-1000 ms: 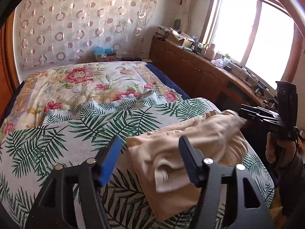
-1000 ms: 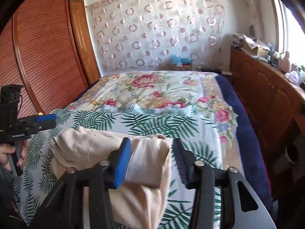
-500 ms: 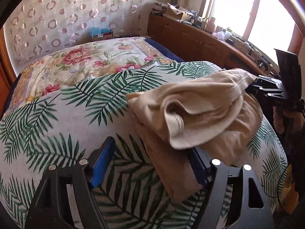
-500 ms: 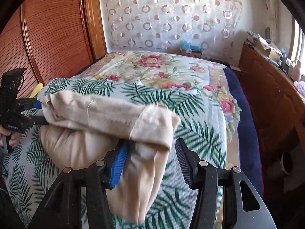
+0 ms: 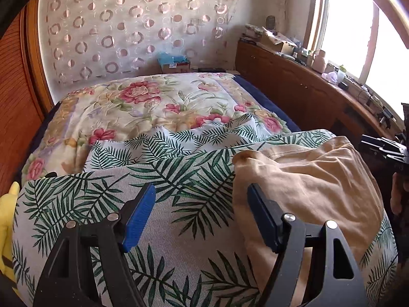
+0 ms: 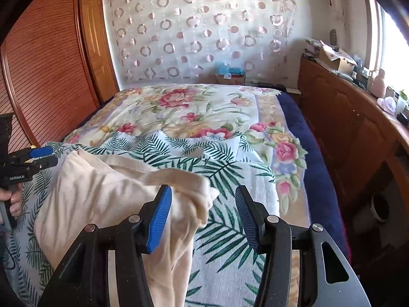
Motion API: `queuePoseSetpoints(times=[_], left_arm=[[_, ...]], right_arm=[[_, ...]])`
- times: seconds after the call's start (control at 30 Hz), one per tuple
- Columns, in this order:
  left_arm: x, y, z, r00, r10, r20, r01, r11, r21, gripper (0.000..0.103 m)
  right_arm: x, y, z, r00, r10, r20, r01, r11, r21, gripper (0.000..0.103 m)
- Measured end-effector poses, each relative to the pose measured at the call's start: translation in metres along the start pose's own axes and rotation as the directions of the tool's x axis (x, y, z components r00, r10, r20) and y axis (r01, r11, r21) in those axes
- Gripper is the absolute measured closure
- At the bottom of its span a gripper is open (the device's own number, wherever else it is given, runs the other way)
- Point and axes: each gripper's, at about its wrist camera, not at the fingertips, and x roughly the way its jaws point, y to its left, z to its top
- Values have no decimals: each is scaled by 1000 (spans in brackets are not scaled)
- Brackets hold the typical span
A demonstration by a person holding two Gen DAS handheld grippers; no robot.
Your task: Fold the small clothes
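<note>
Both grippers stand with jaws apart, gripping nothing — left gripper (image 5: 199, 217) low centre, right gripper (image 6: 203, 216) low centre. Beyond them the beige garment (image 5: 306, 184) lies rumpled on the palm-print sheet (image 5: 179, 179), mid-right — likely to be folded crooked unless flattened first.

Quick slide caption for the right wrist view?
Open right hand-held gripper over crumpled beige cotton garment on palm-leaf print bedspread.

A home bedroom: bed (image 6: 204, 112) with floral quilt, wooden wardrobe (image 6: 46, 71), cluttered window-side cabinet (image 5: 294, 81).
</note>
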Motion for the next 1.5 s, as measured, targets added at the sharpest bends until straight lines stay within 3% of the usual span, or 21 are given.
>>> queuePoseSetpoints(times=[0.07,0.17,0.53,0.77,0.8,0.9,0.93,1.03,1.2,1.33,1.5], left_arm=[[-2,-1,-2,1000,-28,0,28,1000,-3,27],[1,-6,-5,995,-92,-24,91,996,-18,27],[33,-22,-12,979,-162,-124,159,987,-39,28],[38,-26,-13,961,-242,-136,237,970,-55,63],[38,-27,-13,960,-246,-135,240,969,-58,64],[39,-27,-13,952,-272,-141,263,962,-77,79],[38,-27,-12,949,-283,-140,274,958,-82,86],[28,-28,-12,957,-268,-111,262,963,-70,90],[-14,-33,-11,969,-245,-7,245,969,-22,90],[-47,-21,-10,971,-229,68,232,972,-36,91],[-85,21,-17,975,-157,159,176,978,-110,91]], right_arm=[[-6,4,-7,1000,17,-5,-17,1000,-3,48],[-7,-1,-16,997,63,-34,-62,998,19,38],[27,-22,-9,984,107,-145,-101,994,51,37],[24,-19,-9,980,140,-143,-132,989,62,39],[24,-17,-9,978,152,-144,-145,988,59,46],[30,-18,-12,968,200,-150,-192,979,63,62],[30,-17,-14,966,211,-152,-204,977,58,72],[29,-18,-14,957,248,-148,-246,969,36,85],[10,-8,-6,983,169,-66,-170,985,-19,88],[-5,8,11,981,195,-13,-196,978,-71,88],[-5,44,39,967,253,21,-246,956,-162,89]])
